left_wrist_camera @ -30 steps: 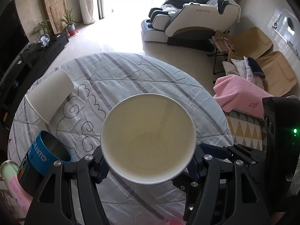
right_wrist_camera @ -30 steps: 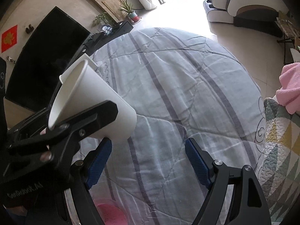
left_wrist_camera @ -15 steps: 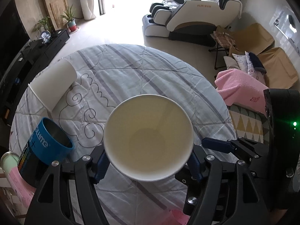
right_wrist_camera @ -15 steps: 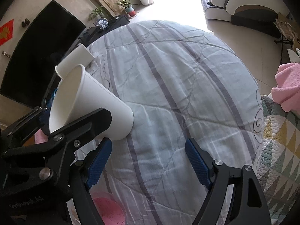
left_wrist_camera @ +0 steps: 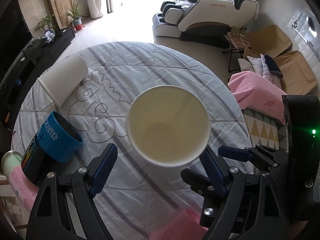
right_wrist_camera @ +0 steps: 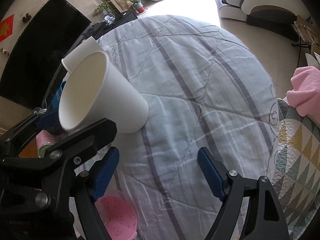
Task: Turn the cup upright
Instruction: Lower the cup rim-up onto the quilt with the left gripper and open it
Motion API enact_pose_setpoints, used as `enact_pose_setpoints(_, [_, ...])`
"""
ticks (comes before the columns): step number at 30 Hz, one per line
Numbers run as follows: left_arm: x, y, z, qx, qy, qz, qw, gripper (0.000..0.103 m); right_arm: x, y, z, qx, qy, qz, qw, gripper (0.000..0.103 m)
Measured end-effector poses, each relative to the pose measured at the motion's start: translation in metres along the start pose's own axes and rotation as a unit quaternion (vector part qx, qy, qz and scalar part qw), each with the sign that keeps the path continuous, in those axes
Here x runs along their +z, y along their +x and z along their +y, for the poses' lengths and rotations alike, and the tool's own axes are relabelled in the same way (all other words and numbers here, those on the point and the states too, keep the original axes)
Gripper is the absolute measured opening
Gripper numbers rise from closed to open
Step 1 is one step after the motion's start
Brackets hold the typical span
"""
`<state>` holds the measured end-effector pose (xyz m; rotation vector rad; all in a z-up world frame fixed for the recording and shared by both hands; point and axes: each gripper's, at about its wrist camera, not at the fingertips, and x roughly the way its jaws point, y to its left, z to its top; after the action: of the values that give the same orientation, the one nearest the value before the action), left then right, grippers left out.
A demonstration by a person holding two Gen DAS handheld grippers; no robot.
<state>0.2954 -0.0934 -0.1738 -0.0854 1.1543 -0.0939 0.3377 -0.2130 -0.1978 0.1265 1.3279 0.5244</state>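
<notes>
Hidden: I can't see the white cup's [left_wrist_camera: 168, 127] bottom edge.
Cup: upright, nothing inside.
Left jaws: spread wide.
Right jaws: spread, holding nothing.
Blue tin [left_wrist_camera: 60, 138]: looks empty to me.

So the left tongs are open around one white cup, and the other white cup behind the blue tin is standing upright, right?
No: the other white cup lies on its side, as the left wrist view shows. The left tongs are open around the nearer white cup, and the other is behind the blue tin.
</notes>
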Motion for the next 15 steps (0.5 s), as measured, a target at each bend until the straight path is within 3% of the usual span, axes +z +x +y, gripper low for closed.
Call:
enact_pose_setpoints(10, [-0.017,-0.036,0.022,-0.021,-0.024,-0.005,0.9995,0.086,-0.015,-0.033,0.021,-0.052,-0.029,-0.004,0.998,0.082])
enact_pose_setpoints(15, [-0.028,-0.062,0.038,-0.001,-0.013,-0.012,0.9998,0.087,-0.020,-0.061,0.039,-0.103,-0.047,-0.029,0.993,0.082])
